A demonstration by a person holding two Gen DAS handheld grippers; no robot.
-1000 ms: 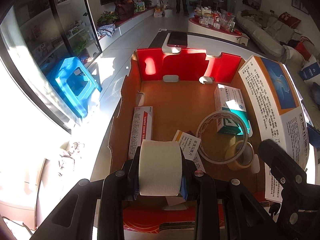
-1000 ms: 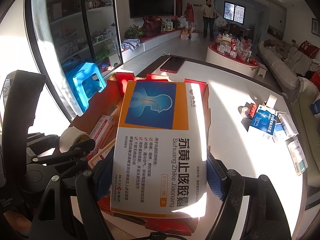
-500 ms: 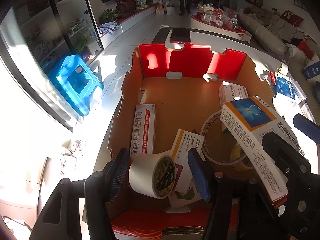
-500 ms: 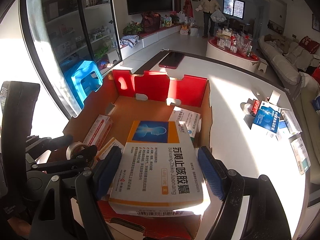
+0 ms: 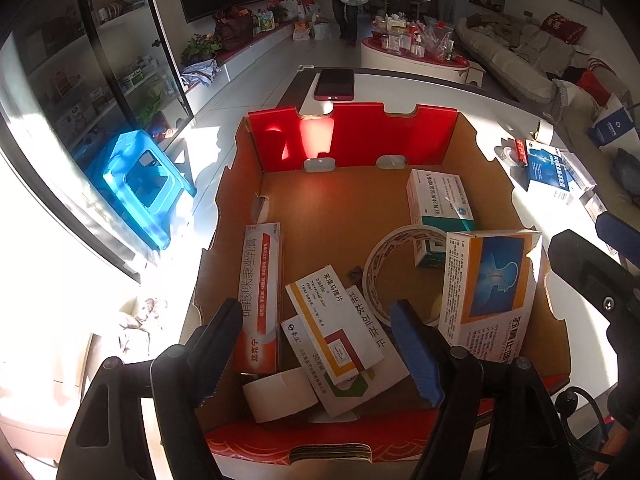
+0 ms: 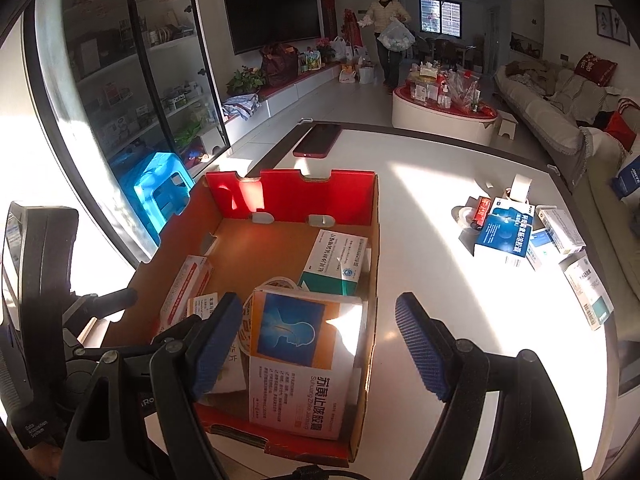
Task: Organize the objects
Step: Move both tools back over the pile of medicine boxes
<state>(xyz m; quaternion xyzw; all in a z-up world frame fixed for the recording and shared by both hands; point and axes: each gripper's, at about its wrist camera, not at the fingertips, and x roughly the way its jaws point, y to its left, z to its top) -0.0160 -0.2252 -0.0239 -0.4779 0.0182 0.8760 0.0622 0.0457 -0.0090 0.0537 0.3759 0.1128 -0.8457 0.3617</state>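
Both loads have been let go into the carton [image 5: 248, 184]. The white tape roll [image 5: 280, 398], a second ago clenched by the left gripper [image 5: 316, 346], now lies on the carton floor at the near wall; those jaws are opening, with nothing pressed between them. The orange box [image 6: 304, 360], earlier grasped by the right gripper [image 6: 320, 346], is now seen resting inside by the right wall, and those jaws are spread and empty. "Suhuang Zhike Jiaonang" can be read on it. More boxes [image 6: 504, 236] are left on the worktop [image 6: 420, 280], so the sorting is judged unfinished.
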